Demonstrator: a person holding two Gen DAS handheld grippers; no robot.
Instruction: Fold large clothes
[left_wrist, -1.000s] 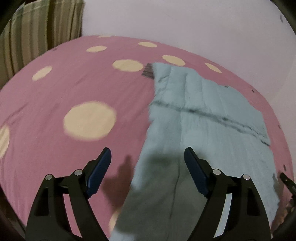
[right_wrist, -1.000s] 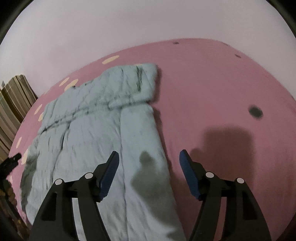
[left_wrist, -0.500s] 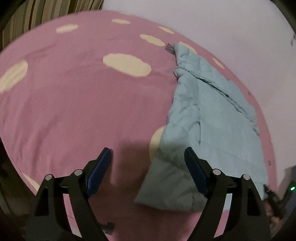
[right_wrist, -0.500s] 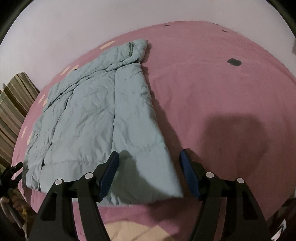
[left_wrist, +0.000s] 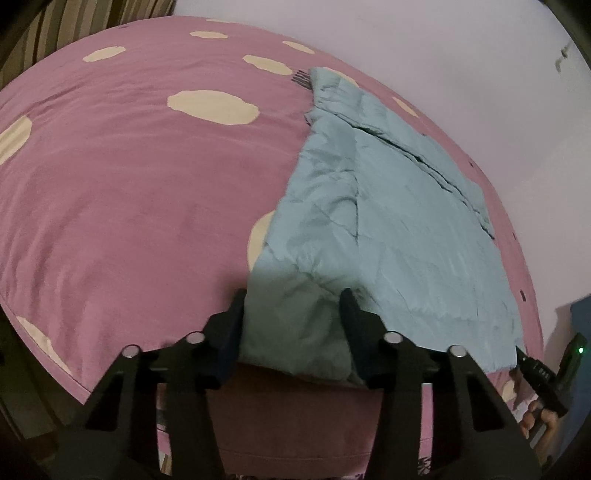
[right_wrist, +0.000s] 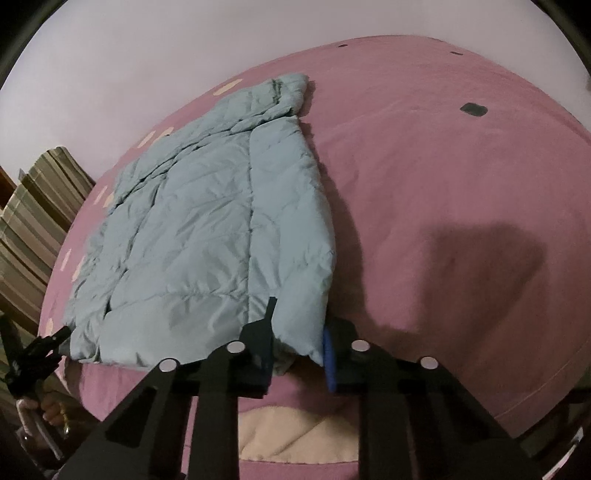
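A light blue puffer jacket (left_wrist: 388, 229) lies flat on a pink bed, its hem at the near edge; it also shows in the right wrist view (right_wrist: 207, 236). My left gripper (left_wrist: 291, 314) has its jaws partly closed around the jacket's near left hem corner, with fabric bunched between the fingers. My right gripper (right_wrist: 299, 343) has its jaws narrowed around the near right hem corner. Each gripper shows at the edge of the other's view: the right gripper (left_wrist: 535, 373) and the left gripper (right_wrist: 40, 347).
The pink bedsheet (left_wrist: 129, 206) has cream spots and fills most of both views. A striped pillow (right_wrist: 33, 206) lies at the far left. A pale wall (right_wrist: 147, 55) runs behind the bed. The bed's near edge is right under both grippers.
Both grippers have pulled back to the jacket's near hem and dropped low. Their jaws have gone from wide open to closing around the two hem corners.
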